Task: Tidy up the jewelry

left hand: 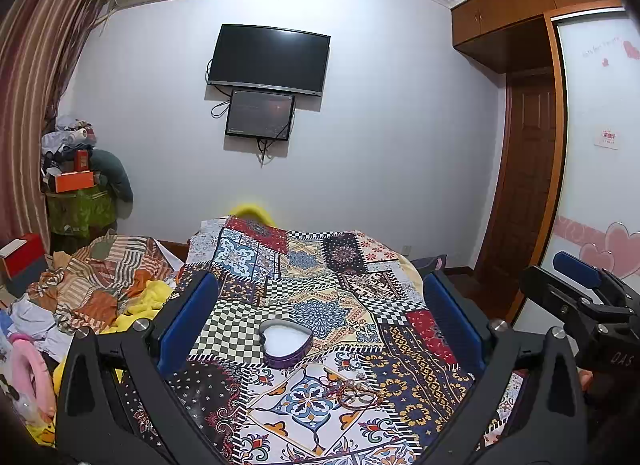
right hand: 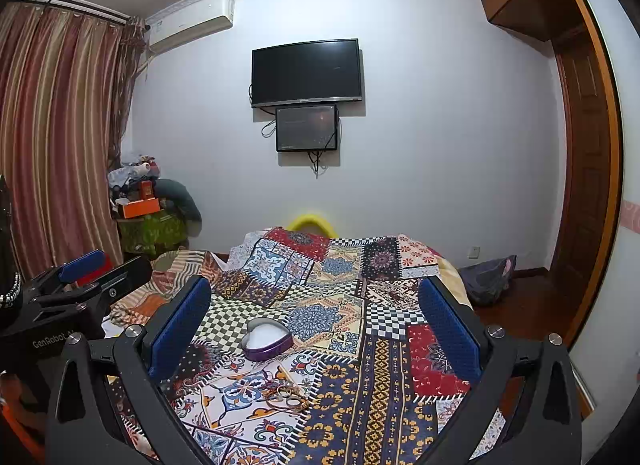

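Both grippers [left hand: 320, 317] [right hand: 316, 321] hover fingers apart, empty, over tangled jewelry [left hand: 357, 393] beside the tin [left hand: 285, 341]; light, slippery, likeliest pinched by a bangle.

The jewelry pile [left hand: 357, 393] on the patchwork bedspread [left hand: 320, 273] is just a tangle: loops and maybe rings, way too small to sort out piece by piece. Same in the right wrist view [right hand: 287, 397]. The heart-shaped tin [left hand: 285, 341] shows a white inside, can't tell if anything's in it. A yellow thing [left hand: 250, 211] pokes up behind the bed, mostly hidden. The right gripper [left hand: 576, 285] is cut off by the frame edge in the left view. Small screen [left hand: 259, 115] under the TV is unreadable.
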`<state>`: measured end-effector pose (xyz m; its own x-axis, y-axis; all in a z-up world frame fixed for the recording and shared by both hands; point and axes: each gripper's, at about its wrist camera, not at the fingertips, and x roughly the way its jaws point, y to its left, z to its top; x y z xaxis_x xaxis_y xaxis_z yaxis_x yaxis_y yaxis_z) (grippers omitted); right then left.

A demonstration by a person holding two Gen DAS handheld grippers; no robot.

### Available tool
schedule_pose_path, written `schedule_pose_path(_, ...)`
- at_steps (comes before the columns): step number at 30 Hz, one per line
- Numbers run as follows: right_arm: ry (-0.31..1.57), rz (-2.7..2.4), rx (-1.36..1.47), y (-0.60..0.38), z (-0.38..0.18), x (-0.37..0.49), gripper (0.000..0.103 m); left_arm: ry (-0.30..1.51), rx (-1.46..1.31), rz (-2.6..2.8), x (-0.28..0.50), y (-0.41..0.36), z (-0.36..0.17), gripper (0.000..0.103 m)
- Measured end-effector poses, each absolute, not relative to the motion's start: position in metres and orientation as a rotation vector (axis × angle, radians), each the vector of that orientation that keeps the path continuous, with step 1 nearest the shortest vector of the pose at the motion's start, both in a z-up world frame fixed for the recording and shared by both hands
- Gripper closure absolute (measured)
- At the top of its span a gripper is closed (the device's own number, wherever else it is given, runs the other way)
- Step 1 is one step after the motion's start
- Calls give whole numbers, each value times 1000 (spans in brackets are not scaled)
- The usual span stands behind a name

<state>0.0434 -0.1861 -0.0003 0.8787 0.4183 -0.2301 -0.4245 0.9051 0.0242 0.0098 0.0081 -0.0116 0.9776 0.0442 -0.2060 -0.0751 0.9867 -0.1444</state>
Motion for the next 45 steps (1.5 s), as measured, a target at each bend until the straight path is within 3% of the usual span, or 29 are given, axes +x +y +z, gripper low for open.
schedule_pose_path(32,275,437,-31,-182,-13,58,0,233,-158,63,22,12,-20,0)
schedule_pose_path(45,515,386,-121,-178,-99,125,0,451,-190,86,79,31,-84,0)
